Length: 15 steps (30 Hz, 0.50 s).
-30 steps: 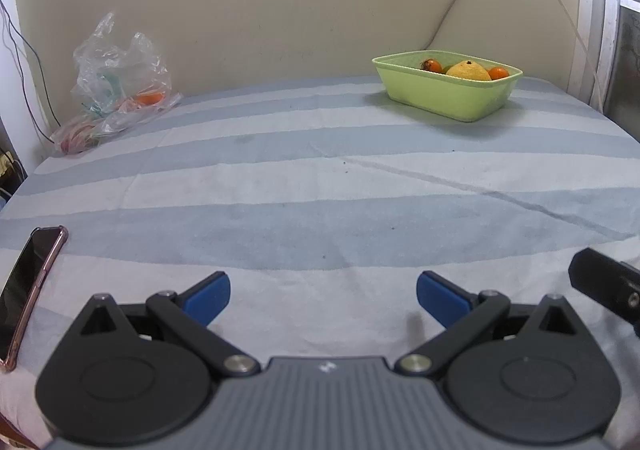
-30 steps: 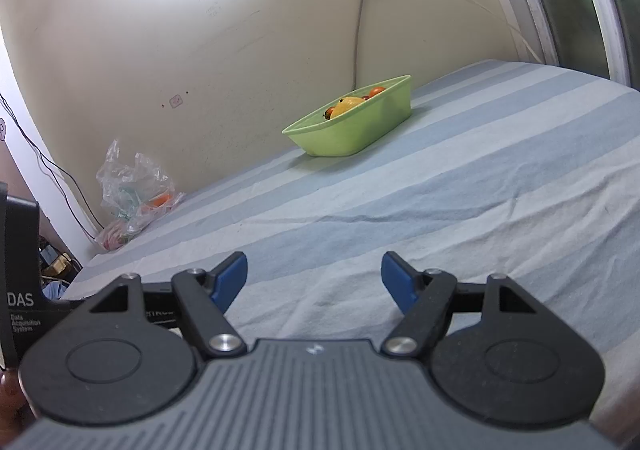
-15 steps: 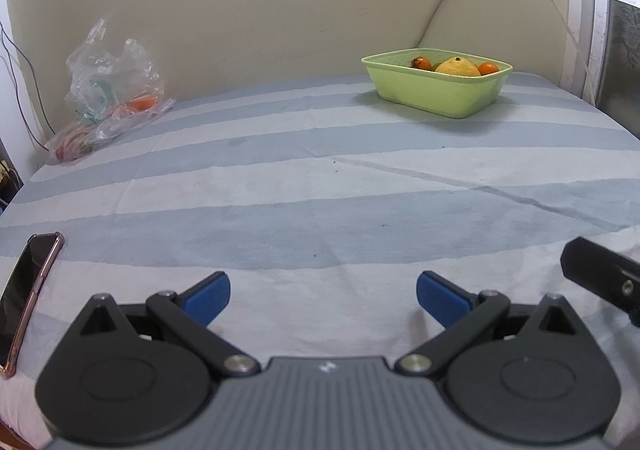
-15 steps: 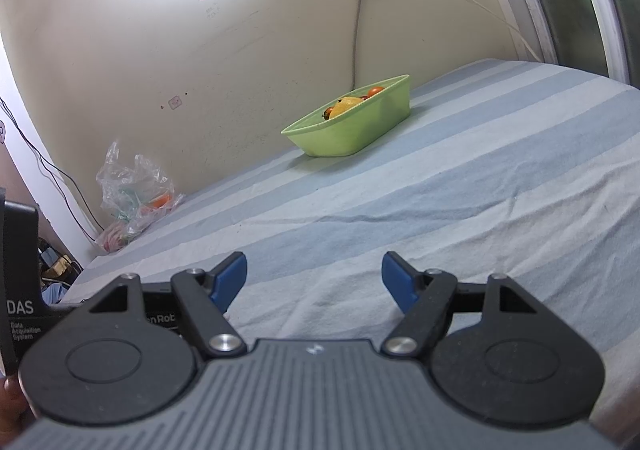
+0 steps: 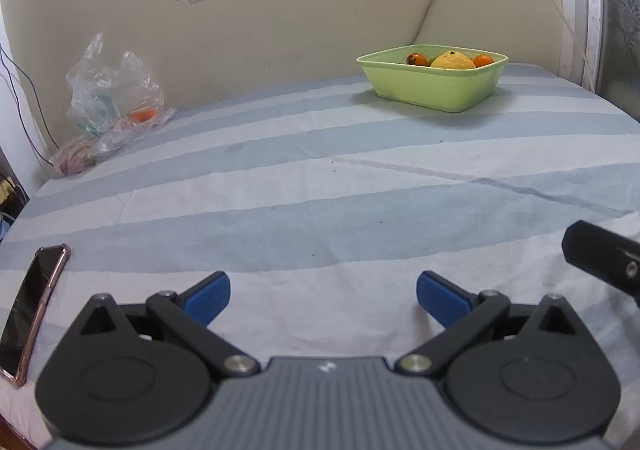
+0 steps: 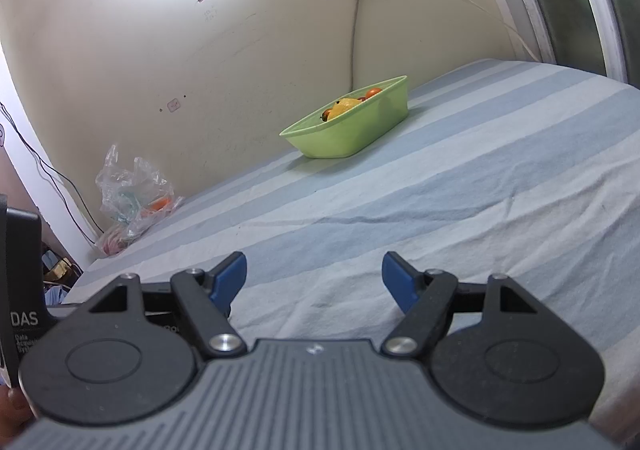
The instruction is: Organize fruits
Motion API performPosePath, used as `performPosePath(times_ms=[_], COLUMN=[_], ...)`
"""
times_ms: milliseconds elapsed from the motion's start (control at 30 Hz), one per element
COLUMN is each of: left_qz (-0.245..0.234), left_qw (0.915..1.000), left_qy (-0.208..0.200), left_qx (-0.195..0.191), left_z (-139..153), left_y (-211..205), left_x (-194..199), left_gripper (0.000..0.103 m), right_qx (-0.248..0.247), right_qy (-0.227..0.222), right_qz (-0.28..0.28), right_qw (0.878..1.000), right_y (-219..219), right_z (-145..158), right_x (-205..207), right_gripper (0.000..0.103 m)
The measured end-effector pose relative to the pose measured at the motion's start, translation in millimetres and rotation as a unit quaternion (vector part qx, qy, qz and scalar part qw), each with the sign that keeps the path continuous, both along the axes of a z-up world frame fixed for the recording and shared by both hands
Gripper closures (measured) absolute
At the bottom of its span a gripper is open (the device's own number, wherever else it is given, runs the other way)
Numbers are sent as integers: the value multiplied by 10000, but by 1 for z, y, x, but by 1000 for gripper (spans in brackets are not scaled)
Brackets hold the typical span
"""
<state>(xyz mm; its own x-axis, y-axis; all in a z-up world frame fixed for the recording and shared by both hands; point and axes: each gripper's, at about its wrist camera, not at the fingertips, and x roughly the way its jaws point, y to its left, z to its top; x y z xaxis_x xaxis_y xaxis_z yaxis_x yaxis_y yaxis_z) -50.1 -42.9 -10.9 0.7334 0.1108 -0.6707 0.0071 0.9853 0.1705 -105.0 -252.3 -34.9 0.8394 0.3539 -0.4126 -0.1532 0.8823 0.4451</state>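
On the striped bed sheet (image 5: 320, 185), which fills both views, nothing loose is seen between the claws and the far wall. The green plastic tub (image 5: 434, 83) stands at the far right corner; in it a yellow citrus fruit (image 5: 452, 61) is flanked by two small orange fruits, one of them (image 5: 483, 59) at its right. A clear plastic bag (image 5: 112, 93) lies at the far left against the wall, and something orange (image 5: 143, 115) is seen inside it, possibly a fruit still to be sorted. A phone (image 5: 34, 302) lies at the near left edge.

Judged step: approach, no pick begun. If the bag is the source, it would best be reached low over the sheet, the film parted before closing, and the phone avoided.

The left claw (image 5: 323, 292) is held low and level, spread wide, empty. The right claw (image 6: 314, 274) is likewise wide apart and empty, rolled slightly, aimed toward the tub (image 6: 348, 131).
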Motion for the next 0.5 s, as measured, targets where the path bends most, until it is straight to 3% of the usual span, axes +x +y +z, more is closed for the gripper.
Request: performPosePath(times_ms=[500], left_qz=[-42], left_qw=[9999], left_qy=[-37], left_qx=[112], left_z=[1], left_y=[-1], left_x=[0], left_gripper=[0], right_qx=[18], right_qy=[-18], right_qz=[-71], right_qw=[10000], right_y=[2], right_z=[0], right_x=[-3], right_gripper=[26])
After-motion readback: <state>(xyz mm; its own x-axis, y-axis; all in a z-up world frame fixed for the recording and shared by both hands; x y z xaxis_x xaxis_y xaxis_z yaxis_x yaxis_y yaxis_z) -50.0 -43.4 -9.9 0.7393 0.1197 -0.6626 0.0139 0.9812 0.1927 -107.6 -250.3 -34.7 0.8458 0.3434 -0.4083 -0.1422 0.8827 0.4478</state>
